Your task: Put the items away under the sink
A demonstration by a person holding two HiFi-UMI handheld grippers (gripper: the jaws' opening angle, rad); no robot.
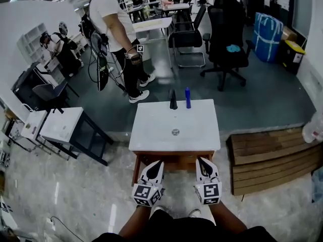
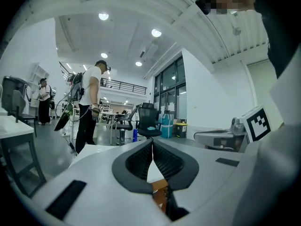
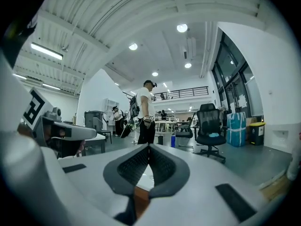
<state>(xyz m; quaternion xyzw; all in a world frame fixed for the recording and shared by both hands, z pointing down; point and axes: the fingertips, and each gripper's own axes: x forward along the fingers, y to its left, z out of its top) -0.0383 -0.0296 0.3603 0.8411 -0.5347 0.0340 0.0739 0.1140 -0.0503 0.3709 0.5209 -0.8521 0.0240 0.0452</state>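
blue bottle (image 1: 187, 98) — upright, at sink (image 1: 151, 135) far edge

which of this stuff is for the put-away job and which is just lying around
For the job: blue bottle, dark upright item beside it, white sink top, wooden cabinet underneath, left gripper and right gripper, both shut, empty.
Just around: black office chair, wooden platform, blue bag, white side table.

The left hand-held gripper (image 1: 159, 163) and the right hand-held gripper (image 1: 200, 161) — both by the near edge of the table (image 1: 151, 135) — match: white shells, black ribbed pads (image 2: 136, 161) tapering to a point, a cube of black-and-white square markers behind. The person wears black clothing.
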